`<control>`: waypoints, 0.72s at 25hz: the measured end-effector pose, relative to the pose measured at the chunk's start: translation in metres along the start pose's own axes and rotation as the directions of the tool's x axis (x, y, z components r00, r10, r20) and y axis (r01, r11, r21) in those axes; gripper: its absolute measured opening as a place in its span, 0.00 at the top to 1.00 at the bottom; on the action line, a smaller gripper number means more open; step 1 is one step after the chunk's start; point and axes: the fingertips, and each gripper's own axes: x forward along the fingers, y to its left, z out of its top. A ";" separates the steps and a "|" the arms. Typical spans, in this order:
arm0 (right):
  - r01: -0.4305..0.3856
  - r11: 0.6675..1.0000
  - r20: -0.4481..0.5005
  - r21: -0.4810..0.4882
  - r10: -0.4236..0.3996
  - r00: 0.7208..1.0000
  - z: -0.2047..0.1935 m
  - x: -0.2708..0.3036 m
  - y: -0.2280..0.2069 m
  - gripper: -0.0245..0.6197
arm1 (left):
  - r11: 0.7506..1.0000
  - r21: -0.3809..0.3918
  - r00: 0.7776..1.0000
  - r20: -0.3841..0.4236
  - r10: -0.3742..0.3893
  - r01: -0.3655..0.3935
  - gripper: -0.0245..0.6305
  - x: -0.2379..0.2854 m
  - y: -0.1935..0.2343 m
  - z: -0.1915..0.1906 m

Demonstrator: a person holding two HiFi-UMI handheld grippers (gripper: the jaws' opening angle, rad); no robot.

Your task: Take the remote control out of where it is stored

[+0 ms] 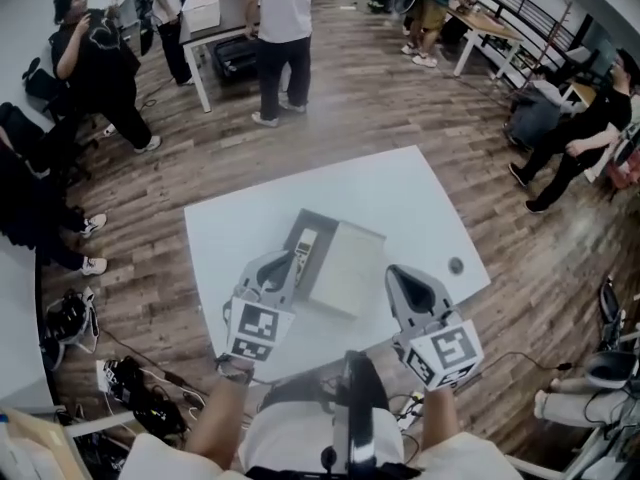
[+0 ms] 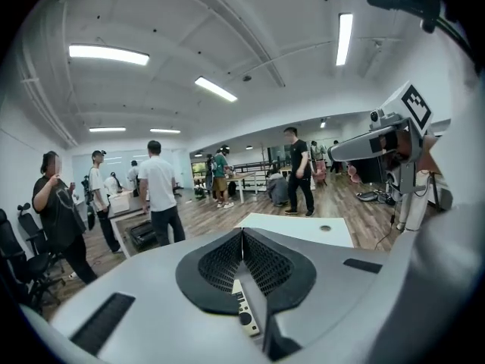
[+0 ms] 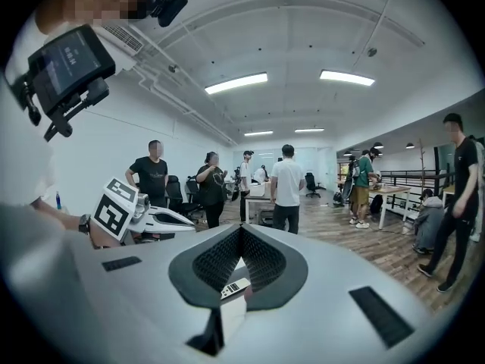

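Note:
An open box [image 1: 322, 294] lies in the middle of the white table [image 1: 420, 198], with a dark tray on its left and a pale lid [image 1: 348, 266] folded out to the right. The slim white remote control [image 1: 305, 246] lies in the dark tray. It also shows below the jaw tips as the remote [image 2: 244, 308] in the left gripper view and the remote [image 3: 233, 287] in the right gripper view. My left gripper [image 1: 288, 258] hovers at the tray's near left edge, shut and holding nothing. My right gripper [image 1: 393, 272] hangs just right of the lid, shut and holding nothing.
A small dark round object [image 1: 456, 265] sits near the table's right edge. Several people stand or sit around the room on the wooden floor, one by a desk [image 1: 215, 23] at the back. Cables and bags [image 1: 130, 383] lie on the floor at the left.

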 end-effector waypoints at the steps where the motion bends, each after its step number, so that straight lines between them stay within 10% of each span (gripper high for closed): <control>1: -0.005 1.000 -0.011 -0.001 0.005 1.000 -0.004 0.005 -0.003 0.96 | 1.000 0.000 1.000 -0.014 -0.003 0.003 0.96 0.006 0.000 -0.004; 18: -0.081 0.996 -0.162 0.048 0.087 0.983 -0.057 0.073 -0.060 0.96 | 0.999 -0.017 0.944 -0.327 0.039 -0.047 0.96 0.093 0.010 -0.093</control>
